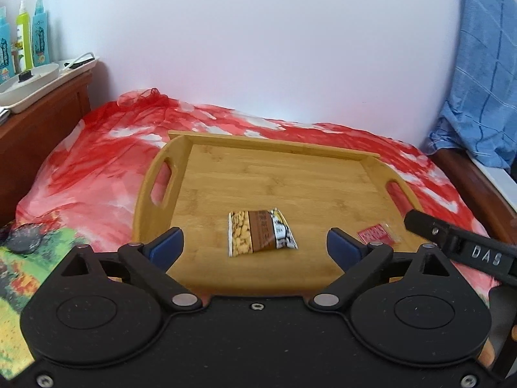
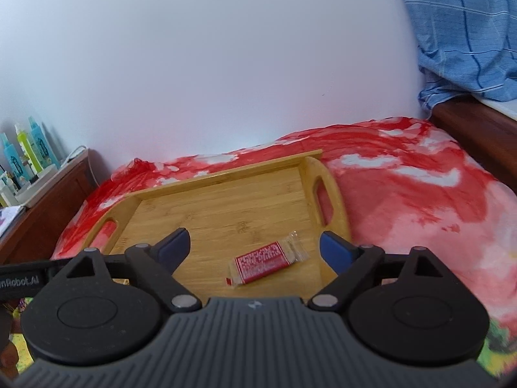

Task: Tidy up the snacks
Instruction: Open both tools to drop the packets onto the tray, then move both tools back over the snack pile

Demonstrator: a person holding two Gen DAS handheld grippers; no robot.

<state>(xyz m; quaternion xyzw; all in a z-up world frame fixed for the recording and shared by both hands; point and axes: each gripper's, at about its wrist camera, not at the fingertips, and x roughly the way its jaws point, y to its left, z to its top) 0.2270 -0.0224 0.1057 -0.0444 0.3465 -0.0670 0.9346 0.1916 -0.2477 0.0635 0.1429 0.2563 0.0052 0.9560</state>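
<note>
A bamboo tray [image 1: 290, 174] with cut-out handles lies on a red and white cloth. On its floor rests a brown and yellow snack packet [image 1: 260, 236], free between the wide blue pads of my left gripper [image 1: 255, 247], which is open and touches nothing. Near the tray's right end lies a red snack packet [image 1: 376, 236] with clear ends. The right wrist view shows the same red packet [image 2: 266, 262] flat on the tray [image 2: 226, 203], between the spread fingers of my right gripper [image 2: 253, 247], open and clear of it. One black finger of the right gripper [image 1: 452, 239] juts in at the right of the left wrist view.
A red and white cloth [image 1: 97, 168] covers the bed under the tray. A wooden nightstand [image 1: 42, 116] at the left carries a white tray and several bottles [image 1: 24, 35]. Blue checked fabric [image 2: 462, 32] hangs at the right over a wooden frame. A white wall stands behind.
</note>
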